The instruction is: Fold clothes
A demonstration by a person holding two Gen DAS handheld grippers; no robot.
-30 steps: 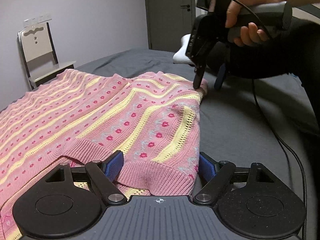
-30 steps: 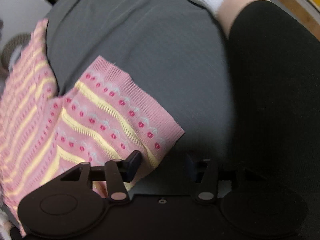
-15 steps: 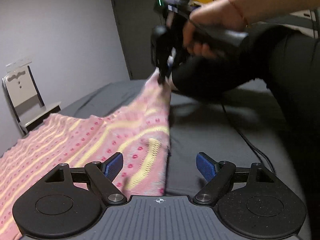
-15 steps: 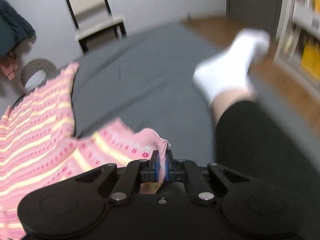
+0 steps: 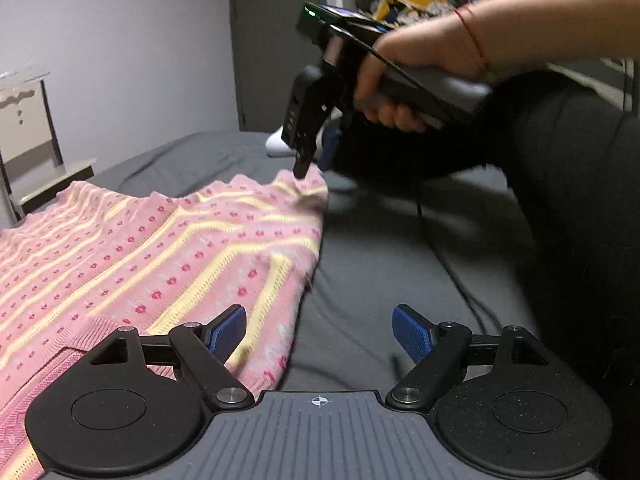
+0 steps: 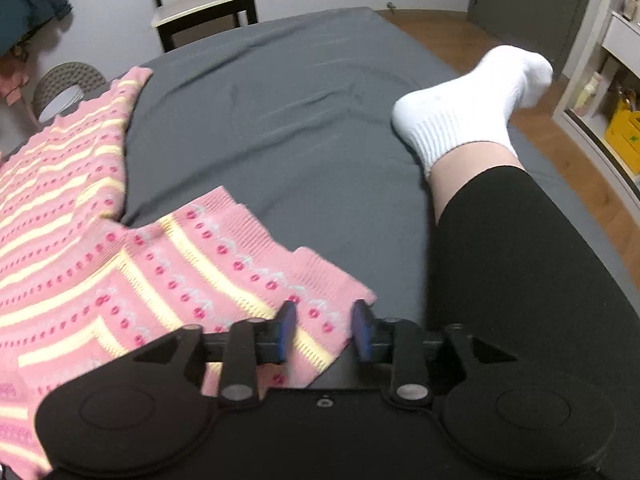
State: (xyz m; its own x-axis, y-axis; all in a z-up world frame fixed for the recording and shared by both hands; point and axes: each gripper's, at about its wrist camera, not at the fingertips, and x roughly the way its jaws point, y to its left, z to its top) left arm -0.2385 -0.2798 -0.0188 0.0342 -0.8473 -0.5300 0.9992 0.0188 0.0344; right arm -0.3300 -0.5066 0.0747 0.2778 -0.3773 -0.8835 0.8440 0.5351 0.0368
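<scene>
A pink knit sweater (image 5: 168,248) with yellow stripes and red dots lies spread on the dark grey bed (image 5: 380,264). My left gripper (image 5: 320,332) is open at the sweater's near edge, its left pad over the knit and its right pad over bare sheet. A hand holds my right gripper (image 5: 312,160) just above the sweater's far corner. In the right wrist view that gripper (image 6: 324,332) is open, with the ribbed corner of the sweater (image 6: 192,280) lying loose on the sheet under its blue pads (image 6: 286,330).
A person's leg in black leggings (image 6: 520,280) with a white sock (image 6: 468,108) rests on the bed to the right. A black cable (image 5: 452,264) trails across the sheet. A chair (image 6: 204,0) stands past the far edge, a round basket (image 6: 64,84) at the left.
Half a second ago my right gripper was shut on the sweater's corner and held it up. It has come down and opened, and the corner lies on the bed. The left gripper stays open.
</scene>
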